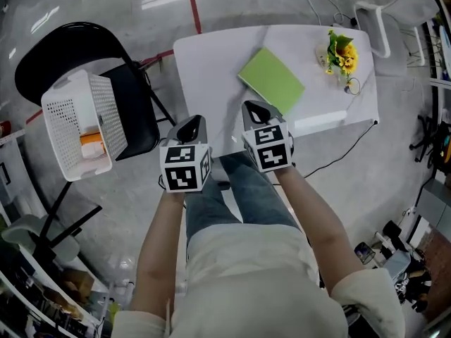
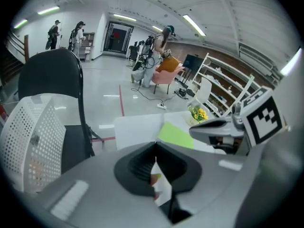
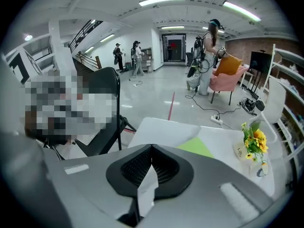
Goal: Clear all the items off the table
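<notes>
Green notebook [image 1: 271, 81] | on table [image 1: 204, 69] | just beyond closed right claw [image 1: 256, 107], apart

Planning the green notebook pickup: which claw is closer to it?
Right. The right claw is just short of the green notebook; the left claw is farther away, off to its left.

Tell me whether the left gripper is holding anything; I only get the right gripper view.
Observer: The left gripper is shut, with nothing between its jaws.
Operator: Find me somewhere to put the green book.
Observer: A white basket sits on the black chair's seat, left of the table.
Operator: Check inside it.
Observer: An orange-and-white item lies in it; I cannot tell what it is.
</notes>
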Action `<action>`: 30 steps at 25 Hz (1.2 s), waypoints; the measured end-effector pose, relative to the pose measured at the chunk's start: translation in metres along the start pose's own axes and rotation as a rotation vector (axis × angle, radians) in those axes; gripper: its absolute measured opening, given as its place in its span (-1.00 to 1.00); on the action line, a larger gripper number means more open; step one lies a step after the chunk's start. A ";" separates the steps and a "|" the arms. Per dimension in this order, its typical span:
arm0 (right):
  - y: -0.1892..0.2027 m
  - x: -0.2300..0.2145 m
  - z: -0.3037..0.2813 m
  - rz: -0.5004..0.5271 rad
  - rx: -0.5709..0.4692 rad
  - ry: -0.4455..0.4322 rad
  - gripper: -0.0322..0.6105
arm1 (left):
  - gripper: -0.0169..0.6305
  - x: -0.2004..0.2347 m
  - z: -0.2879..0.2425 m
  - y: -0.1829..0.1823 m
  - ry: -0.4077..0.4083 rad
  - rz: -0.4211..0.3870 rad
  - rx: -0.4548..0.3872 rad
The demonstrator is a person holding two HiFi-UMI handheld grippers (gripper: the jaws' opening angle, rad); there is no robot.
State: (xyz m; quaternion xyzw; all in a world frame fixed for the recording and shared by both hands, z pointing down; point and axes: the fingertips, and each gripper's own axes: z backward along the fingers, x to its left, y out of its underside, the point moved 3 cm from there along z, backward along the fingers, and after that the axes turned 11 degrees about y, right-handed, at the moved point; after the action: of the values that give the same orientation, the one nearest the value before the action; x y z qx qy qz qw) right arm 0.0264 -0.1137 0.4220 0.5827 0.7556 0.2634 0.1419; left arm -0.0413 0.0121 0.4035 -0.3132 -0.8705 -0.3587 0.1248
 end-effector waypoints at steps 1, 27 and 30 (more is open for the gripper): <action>0.005 -0.008 -0.001 -0.017 0.002 0.009 -0.90 | -0.92 -0.004 -0.007 0.000 0.005 -0.011 0.007; 0.174 -0.151 -0.059 -0.374 0.080 0.225 -0.90 | -0.92 -0.034 -0.215 0.022 0.060 -0.157 0.115; 0.186 -0.161 -0.067 -0.397 0.085 0.228 -0.90 | -0.92 -0.033 -0.235 0.024 0.045 -0.170 0.124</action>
State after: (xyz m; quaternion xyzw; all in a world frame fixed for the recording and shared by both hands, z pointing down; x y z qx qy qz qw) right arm 0.1869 -0.2494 0.5668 0.3944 0.8770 0.2625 0.0799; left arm -0.0025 -0.1551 0.5696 -0.2219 -0.9114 -0.3204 0.1325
